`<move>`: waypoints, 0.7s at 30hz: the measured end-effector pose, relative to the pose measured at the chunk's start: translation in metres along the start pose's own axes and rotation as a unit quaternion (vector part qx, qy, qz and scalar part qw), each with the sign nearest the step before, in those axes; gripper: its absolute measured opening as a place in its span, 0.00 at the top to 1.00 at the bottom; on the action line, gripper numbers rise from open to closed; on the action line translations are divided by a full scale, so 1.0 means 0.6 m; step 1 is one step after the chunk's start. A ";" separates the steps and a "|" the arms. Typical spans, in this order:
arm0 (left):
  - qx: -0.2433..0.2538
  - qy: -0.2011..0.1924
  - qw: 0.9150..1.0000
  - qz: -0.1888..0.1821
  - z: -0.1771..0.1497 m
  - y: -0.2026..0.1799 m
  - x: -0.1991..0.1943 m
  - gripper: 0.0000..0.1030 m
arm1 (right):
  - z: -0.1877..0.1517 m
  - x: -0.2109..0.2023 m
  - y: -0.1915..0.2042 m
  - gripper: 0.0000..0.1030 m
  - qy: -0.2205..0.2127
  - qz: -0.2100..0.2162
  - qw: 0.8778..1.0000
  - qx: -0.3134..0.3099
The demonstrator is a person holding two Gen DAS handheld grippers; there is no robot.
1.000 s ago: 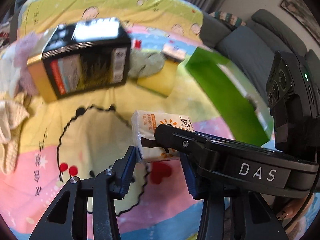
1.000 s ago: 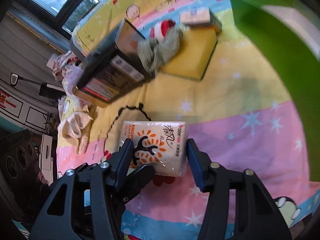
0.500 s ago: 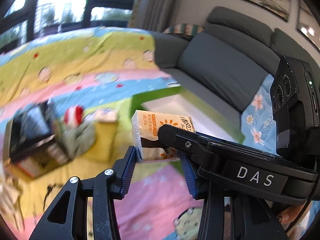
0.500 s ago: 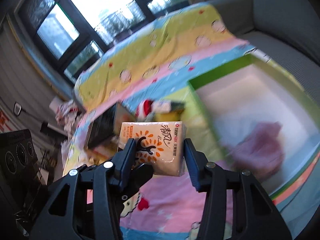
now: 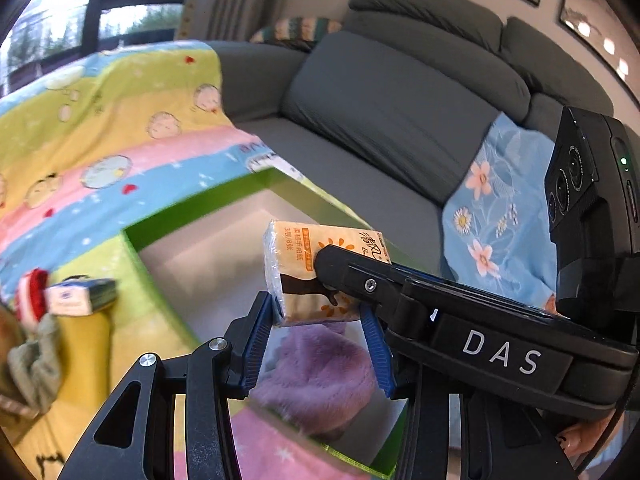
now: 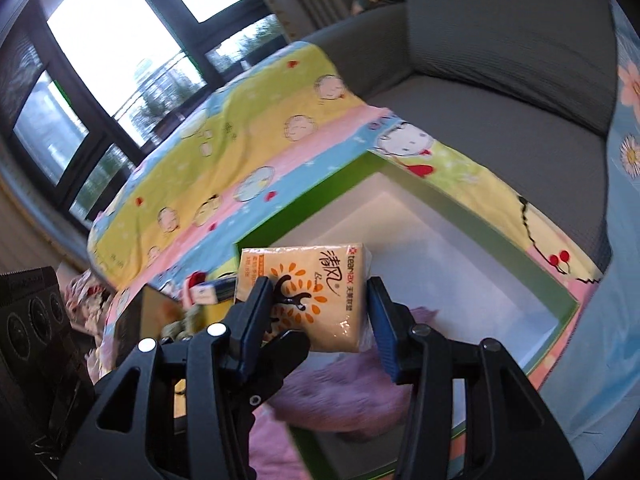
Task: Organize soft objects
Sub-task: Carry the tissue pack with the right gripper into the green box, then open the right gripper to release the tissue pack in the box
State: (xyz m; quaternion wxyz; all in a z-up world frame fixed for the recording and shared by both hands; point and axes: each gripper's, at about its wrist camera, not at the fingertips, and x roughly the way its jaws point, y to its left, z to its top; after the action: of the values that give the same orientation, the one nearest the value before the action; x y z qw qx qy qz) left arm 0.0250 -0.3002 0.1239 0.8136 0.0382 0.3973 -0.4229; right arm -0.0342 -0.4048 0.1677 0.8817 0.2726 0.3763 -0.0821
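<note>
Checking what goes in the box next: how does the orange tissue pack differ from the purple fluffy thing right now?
The orange tissue pack is a smooth, printed, wrapped block; the purple fluffy item is plain fuzzy cloth with no fixed shape. The pack is held up between the pads of both the right gripper and the left gripper; the purple item already lies inside the green box. Both are soft goods.

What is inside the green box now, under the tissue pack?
Inside the green box lies a purple fluffy cloth on the white bottom. The tissue pack and both grippers cover part of the floor, so anything else there cannot be seen.
</note>
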 end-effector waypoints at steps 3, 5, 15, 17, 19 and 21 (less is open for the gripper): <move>0.000 0.021 1.000 -0.014 -0.002 -0.004 0.030 0.55 | -0.001 0.007 -0.024 0.54 0.007 -0.017 1.000 0.014; -0.001 0.034 0.999 -0.020 -0.002 -0.005 0.046 0.55 | -0.004 0.013 -0.037 0.54 0.015 -0.029 0.999 0.022; -0.003 0.077 0.997 -0.027 -0.010 -0.014 0.084 0.55 | -0.007 0.037 -0.071 0.54 0.033 -0.055 0.997 0.047; -0.002 0.080 0.996 -0.025 -0.009 -0.015 0.086 0.55 | -0.006 0.038 -0.076 0.54 0.032 -0.057 0.996 0.053; 0.002 0.081 0.996 -0.021 -0.009 -0.018 0.085 0.55 | -0.008 0.037 -0.079 0.55 0.031 -0.064 0.996 0.056; 0.004 0.078 0.997 -0.021 -0.010 -0.020 0.078 0.55 | -0.010 0.033 -0.079 0.54 0.025 -0.071 0.996 0.053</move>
State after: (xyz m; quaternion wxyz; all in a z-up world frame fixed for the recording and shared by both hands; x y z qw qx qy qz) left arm 0.0282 -0.3360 0.0915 0.7711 0.0661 0.4580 -0.4374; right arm -0.0405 -0.4400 0.1307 0.8484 0.2934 0.4116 -0.1573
